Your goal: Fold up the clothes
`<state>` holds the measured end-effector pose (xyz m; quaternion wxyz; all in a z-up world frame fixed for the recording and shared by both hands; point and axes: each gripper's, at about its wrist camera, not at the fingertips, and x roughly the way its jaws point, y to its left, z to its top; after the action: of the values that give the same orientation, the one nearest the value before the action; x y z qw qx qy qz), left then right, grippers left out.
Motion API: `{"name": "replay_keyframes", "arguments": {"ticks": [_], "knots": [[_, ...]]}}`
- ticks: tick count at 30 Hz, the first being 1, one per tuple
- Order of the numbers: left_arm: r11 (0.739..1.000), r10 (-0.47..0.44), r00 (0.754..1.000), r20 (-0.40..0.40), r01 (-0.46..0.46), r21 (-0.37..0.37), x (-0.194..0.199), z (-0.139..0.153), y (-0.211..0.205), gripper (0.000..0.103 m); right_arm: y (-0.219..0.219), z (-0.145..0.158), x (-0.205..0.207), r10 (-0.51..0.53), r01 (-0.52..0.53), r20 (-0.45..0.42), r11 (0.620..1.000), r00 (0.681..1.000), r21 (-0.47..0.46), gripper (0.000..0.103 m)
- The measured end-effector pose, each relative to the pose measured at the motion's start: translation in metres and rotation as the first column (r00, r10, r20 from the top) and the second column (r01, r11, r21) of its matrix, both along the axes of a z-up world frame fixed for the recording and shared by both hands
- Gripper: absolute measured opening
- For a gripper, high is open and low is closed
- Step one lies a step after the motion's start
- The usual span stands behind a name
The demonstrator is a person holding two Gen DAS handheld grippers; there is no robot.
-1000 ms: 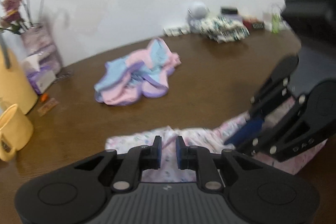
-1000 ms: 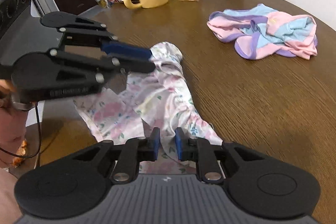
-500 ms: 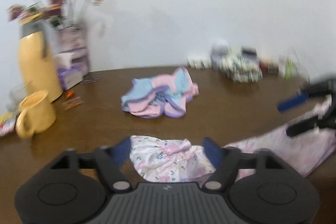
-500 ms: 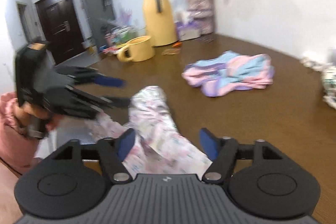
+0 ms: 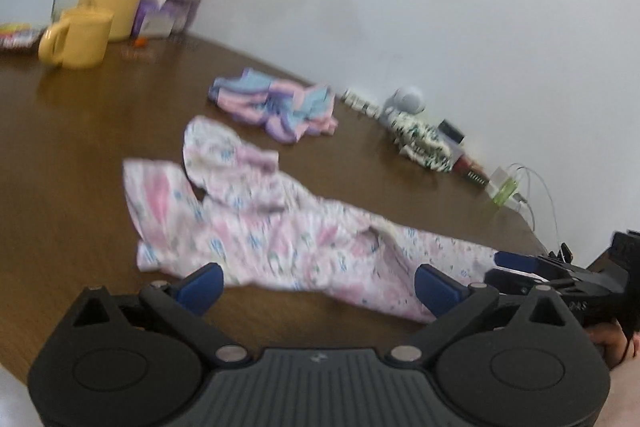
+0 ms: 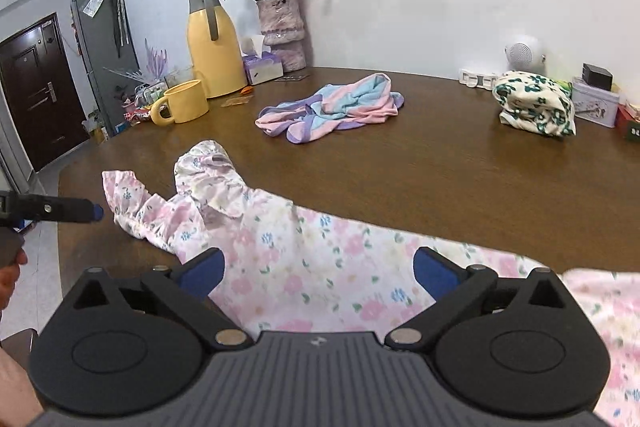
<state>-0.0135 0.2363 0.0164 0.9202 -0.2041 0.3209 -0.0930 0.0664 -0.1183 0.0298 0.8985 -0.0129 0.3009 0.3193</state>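
Observation:
A pink floral garment (image 5: 260, 227) lies spread along the near edge of the brown table (image 5: 100, 131), also in the right wrist view (image 6: 312, 259). My left gripper (image 5: 318, 285) is open and empty, just above the garment's near edge. My right gripper (image 6: 318, 269) is open and empty over the garment's middle; it also shows at the right of the left wrist view (image 5: 516, 269). The left gripper's fingertip (image 6: 80, 211) shows at the left of the right wrist view. A pink, blue and purple garment (image 6: 332, 107) lies crumpled farther back.
A yellow mug (image 6: 182, 103), yellow jug (image 6: 214, 47), tissue box (image 6: 262, 67) and flower vase (image 6: 282, 31) stand at the back left. A folded green-patterned cloth (image 6: 536, 107), a tin (image 6: 594, 101) and small items sit at the back right. The table edge drops off at left.
Both grippers were shut on the floral garment a second ago; both have opened, let it go and pulled back. The garment now lies stretched out flat on the table.

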Motion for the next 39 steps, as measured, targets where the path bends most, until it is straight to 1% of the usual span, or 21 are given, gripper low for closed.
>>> {"name": "replay_keyframes", "arguments": {"ticks": [3, 6, 10, 12, 14, 17, 20, 23, 26, 28, 30, 32, 34, 36, 38, 39], "knots": [[0.998, 0.047, 0.997, -0.055, -0.049, -0.027, 0.007, -0.006, -0.004, 0.102, -0.011, -0.002, -0.007, 0.001, -0.001, 0.012, 1.000, 1.000, 0.015, 0.102], [0.993, 0.082, 0.991, -0.106, -0.090, -0.080, 0.013, -0.013, -0.006, 0.101, -0.025, -0.002, -0.013, -0.004, 0.003, 0.023, 1.000, 1.000, 0.031, 0.102], [0.975, 0.157, 0.972, -0.174, -0.180, -0.126, 0.023, -0.022, -0.006, 0.098, -0.042, -0.003, -0.018, -0.014, 0.013, 0.037, 0.999, 0.999, 0.048, 0.102], [0.960, 0.210, 0.959, -0.193, -0.239, -0.145, 0.028, -0.026, -0.004, 0.094, -0.047, -0.005, -0.019, -0.019, 0.017, 0.038, 0.998, 0.999, 0.058, 0.102], [0.941, 0.275, 0.942, -0.194, -0.305, -0.147, 0.033, -0.026, -0.004, 0.094, -0.052, -0.007, -0.020, -0.022, 0.019, 0.039, 0.997, 0.999, 0.072, 0.102], [0.914, 0.356, 0.916, -0.184, -0.382, -0.137, 0.045, -0.026, -0.005, 0.094, -0.057, -0.008, -0.020, -0.024, 0.020, 0.043, 0.996, 0.999, 0.088, 0.102], [0.882, 0.433, 0.885, -0.170, -0.455, -0.125, 0.058, -0.027, -0.007, 0.094, -0.059, -0.011, -0.019, -0.027, 0.023, 0.041, 0.997, 0.999, 0.080, 0.102], [0.840, 0.519, 0.841, -0.155, -0.535, -0.089, 0.071, -0.027, -0.010, 0.094, -0.062, -0.016, -0.016, -0.042, 0.041, 0.034, 0.998, 0.999, 0.043, 0.102], [0.800, 0.589, 0.796, -0.140, -0.599, -0.033, 0.086, -0.027, -0.013, 0.094, -0.069, -0.023, -0.011, -0.062, 0.062, 0.005, 0.998, 0.998, 0.030, 0.102], [0.779, 0.625, 0.770, -0.133, -0.625, 0.046, 0.099, -0.027, -0.016, 0.094, -0.075, -0.028, -0.008, -0.084, 0.084, -0.017, 0.996, 0.996, 0.030, 0.102], [0.754, 0.657, 0.741, -0.141, -0.644, 0.128, 0.113, -0.025, -0.019, 0.094, -0.081, -0.033, -0.007, -0.095, 0.096, -0.034, 0.995, 0.995, 0.036, 0.102], [0.746, 0.666, 0.731, -0.150, -0.650, 0.147, 0.125, -0.025, -0.019, 0.094, -0.086, -0.036, -0.006, -0.102, 0.104, -0.048, 0.994, 0.994, 0.042, 0.102], [0.747, 0.665, 0.728, -0.167, -0.642, 0.176, 0.137, -0.025, -0.019, 0.094, -0.088, -0.039, -0.005, -0.099, 0.102, -0.057, 0.994, 0.993, 0.049, 0.102], [0.753, 0.654, 0.733, -0.187, -0.607, 0.252, 0.151, -0.027, -0.024, 0.094, -0.089, -0.040, -0.005, -0.094, 0.098, -0.063, 0.994, 0.994, 0.055, 0.102], [0.752, 0.647, 0.737, -0.199, -0.571, 0.328, 0.161, -0.028, -0.032, 0.094, -0.090, -0.040, -0.006, -0.090, 0.094, -0.065, 0.994, 0.994, 0.061, 0.102], [0.748, 0.647, 0.737, -0.197, -0.564, 0.349, 0.163, -0.029, -0.034, 0.093, -0.090, -0.040, -0.006, -0.089, 0.093, -0.066, 0.994, 0.994, 0.064, 0.102]]}}
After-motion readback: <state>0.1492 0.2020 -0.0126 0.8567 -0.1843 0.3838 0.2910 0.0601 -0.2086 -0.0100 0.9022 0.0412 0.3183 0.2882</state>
